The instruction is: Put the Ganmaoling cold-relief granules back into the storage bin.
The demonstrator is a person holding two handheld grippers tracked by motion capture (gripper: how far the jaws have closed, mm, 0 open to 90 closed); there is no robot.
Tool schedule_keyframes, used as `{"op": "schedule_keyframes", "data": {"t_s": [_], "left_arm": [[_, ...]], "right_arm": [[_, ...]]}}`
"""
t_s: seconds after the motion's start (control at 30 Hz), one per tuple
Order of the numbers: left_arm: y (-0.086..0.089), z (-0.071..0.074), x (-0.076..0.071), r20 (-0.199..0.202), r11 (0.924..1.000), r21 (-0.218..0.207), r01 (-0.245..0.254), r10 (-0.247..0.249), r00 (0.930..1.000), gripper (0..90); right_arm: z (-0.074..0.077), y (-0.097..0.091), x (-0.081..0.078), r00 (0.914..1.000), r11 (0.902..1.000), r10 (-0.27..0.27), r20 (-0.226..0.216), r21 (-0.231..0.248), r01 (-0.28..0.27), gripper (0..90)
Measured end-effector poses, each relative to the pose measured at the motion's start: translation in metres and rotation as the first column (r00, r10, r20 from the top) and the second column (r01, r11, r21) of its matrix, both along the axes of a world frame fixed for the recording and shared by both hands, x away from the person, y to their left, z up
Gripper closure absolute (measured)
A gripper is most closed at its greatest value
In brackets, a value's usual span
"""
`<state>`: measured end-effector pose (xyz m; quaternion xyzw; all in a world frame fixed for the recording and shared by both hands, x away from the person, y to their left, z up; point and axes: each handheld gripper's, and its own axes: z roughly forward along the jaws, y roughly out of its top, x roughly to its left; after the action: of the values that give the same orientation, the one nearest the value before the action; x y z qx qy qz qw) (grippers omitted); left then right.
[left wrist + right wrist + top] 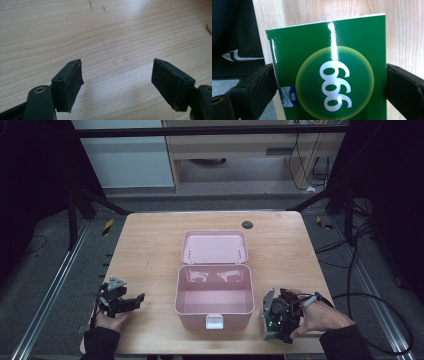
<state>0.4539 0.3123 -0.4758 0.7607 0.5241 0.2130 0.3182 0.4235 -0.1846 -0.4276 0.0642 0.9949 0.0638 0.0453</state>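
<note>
Right tool (275, 320): clamped on green box (329, 72), near right of counter (150, 245).
Left tool (117, 82): apart, empty.
Next: lift clear, carry left over open pink case (213, 310), lower flat.

Looks like a lab or a test room set up for recordings, not a home. A plain wooden table (150, 250) in the middle, standing inside a dark metal frame (210, 131) with slanted struts at the far left and far right. Grey carpet floor (45, 265) all around, with metal rails (47, 295) along both sides. Black cables (370, 285) lying loose on the floor at the right. Yellow-black hazard tape (107, 226) near the far corners. Light office furniture (235, 145) behind, with more wires hanging.
</note>
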Motion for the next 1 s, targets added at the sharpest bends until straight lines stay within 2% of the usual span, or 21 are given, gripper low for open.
{"op": "schedule_keyframes", "data": {"t_s": [0.37,0.57,0.6,1.0], "left_arm": [[0.0001,-0.0001,0.0001,0.000,1.0000,0.001,0.000,0.000,1.0000,23.8],[-0.0002,0.0000,0.0000,0.000,1.0000,0.002,0.001,-0.001,1.0000,23.9],[-0.0002,0.0000,0.0001,0.000,1.0000,0.002,0.000,0.000,1.0000,23.9],[-0.0002,0.0001,0.0001,0.000,1.0000,0.002,-0.001,0.001,1.0000,23.9]], "right_arm": [[-0.0055,-0.0002,0.0023,1.0000,1.0000,0.003,0.001,-0.001,-0.003,9.9],[-0.0044,-0.0013,0.0024,1.0000,1.0000,-0.006,-0.006,-0.008,0.006,13.5],[-0.0030,-0.0019,0.0032,0.9996,0.9998,-0.021,-0.018,-0.007,0.021,15.0],[0.0035,-0.0042,0.0025,0.9987,0.9990,-0.044,-0.027,0.003,0.044,16.5]]}}
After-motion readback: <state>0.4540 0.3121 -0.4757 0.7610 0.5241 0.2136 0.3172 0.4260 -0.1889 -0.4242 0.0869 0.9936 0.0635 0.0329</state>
